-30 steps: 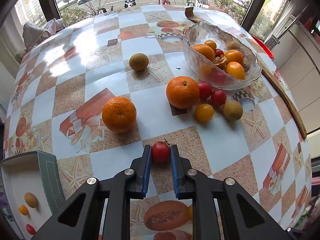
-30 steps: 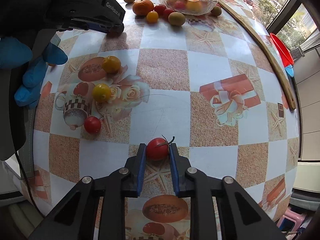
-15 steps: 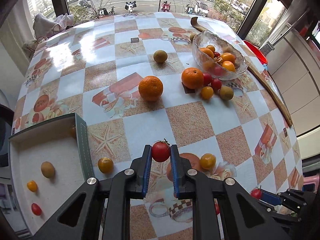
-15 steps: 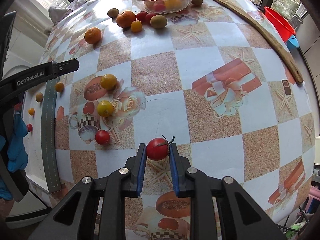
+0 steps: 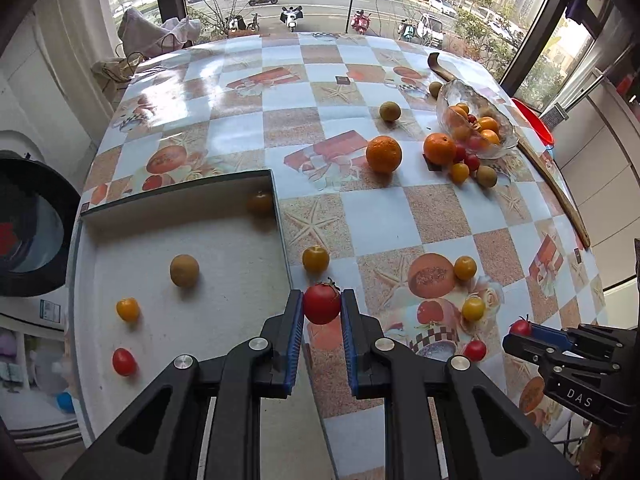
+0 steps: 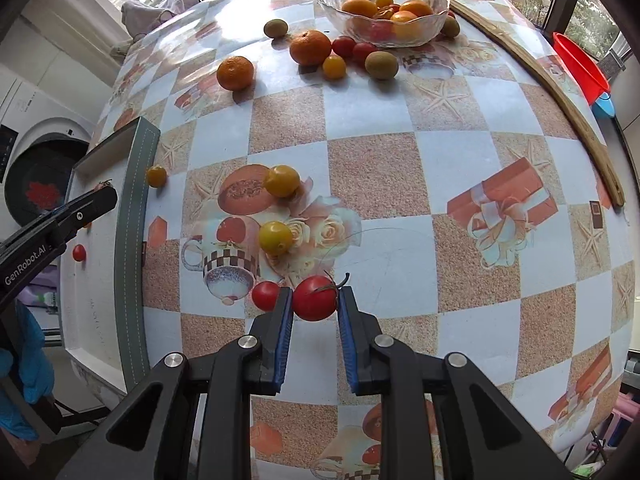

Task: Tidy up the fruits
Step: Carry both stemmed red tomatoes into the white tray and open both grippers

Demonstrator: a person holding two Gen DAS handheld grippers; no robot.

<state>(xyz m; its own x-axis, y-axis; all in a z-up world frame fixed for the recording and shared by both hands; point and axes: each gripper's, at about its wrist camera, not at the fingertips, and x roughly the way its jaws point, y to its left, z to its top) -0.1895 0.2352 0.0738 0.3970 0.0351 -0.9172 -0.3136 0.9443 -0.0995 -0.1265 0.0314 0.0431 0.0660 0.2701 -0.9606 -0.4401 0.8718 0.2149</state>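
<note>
Currently the left hand-held gripper [image 5: 321, 312] is closed on a red tomato [image 5: 321, 303], held above the counter [image 5: 400, 220] just right of the tray [image 5: 282, 224] wall. The right hand-held gripper [image 6: 314, 305] likewise clamps a second tomato [image 6: 314, 297]. Carry the left one leftward past the wall, lower it near the tray floor, then open; a high release would likely let it roll.

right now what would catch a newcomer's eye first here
Each pair of tongs, left and right, is shut on a red cherry tomato. The left tomato hangs by the white tray, which holds a few small fruits. A glass bowl of fruit sits at the far side.
</note>
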